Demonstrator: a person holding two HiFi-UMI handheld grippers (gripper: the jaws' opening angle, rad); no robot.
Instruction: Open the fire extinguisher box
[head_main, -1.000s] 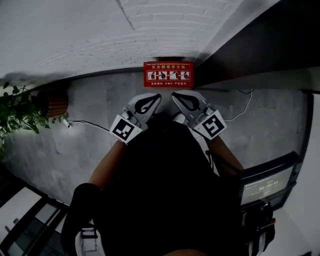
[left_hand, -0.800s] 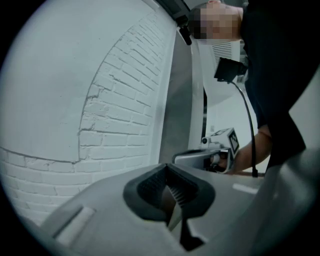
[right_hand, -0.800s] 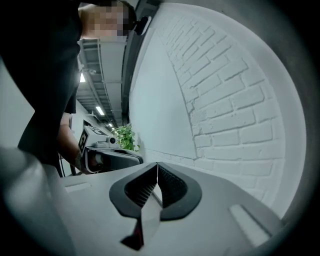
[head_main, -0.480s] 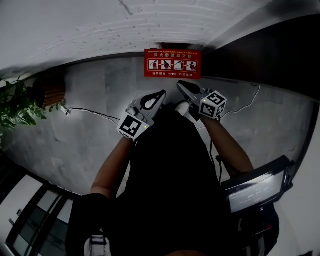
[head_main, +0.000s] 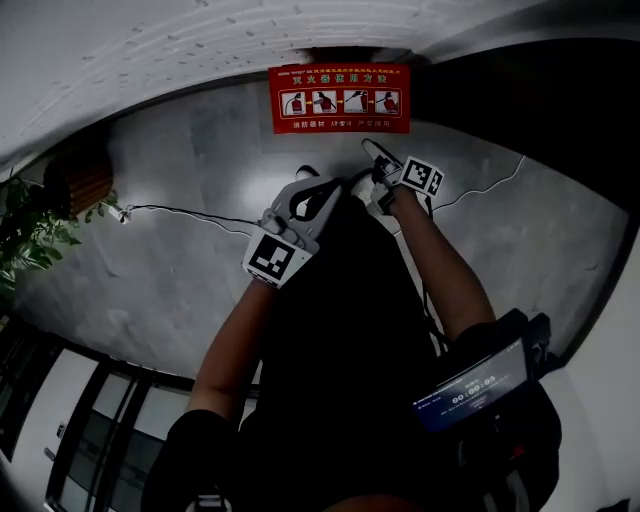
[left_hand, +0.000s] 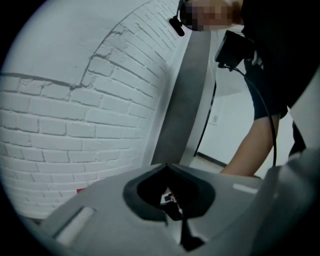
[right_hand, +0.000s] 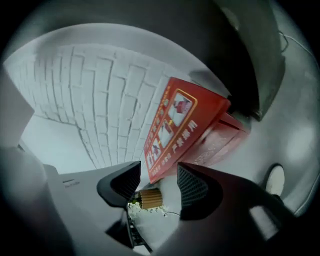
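Note:
The red fire extinguisher box (head_main: 338, 97) stands on the grey floor against the white brick wall, its labelled face with white pictograms turned up. In the right gripper view the box (right_hand: 187, 127) fills the middle, and I cannot tell whether its lid is raised. My right gripper (head_main: 372, 152) reaches toward the box's near edge. Its jaws (right_hand: 159, 175) are opening, and only the box's lower corner shows beyond the gap, with no pad touching it. My left gripper (head_main: 326, 186) hangs further back, shut (left_hand: 167, 165) and empty, pointing at the brick wall.
A potted plant (head_main: 30, 235) stands at the left, and a white cable (head_main: 190, 212) runs across the floor. A dark panel (head_main: 540, 90) flanks the box on the right. A screen device (head_main: 470, 385) hangs at the person's waist. A white shoe (right_hand: 275, 181) is on the floor.
The box now sits nearer and larger in the head view. My right gripper has stretched forward toward it and its jaws have parted. The left gripper followed a little.

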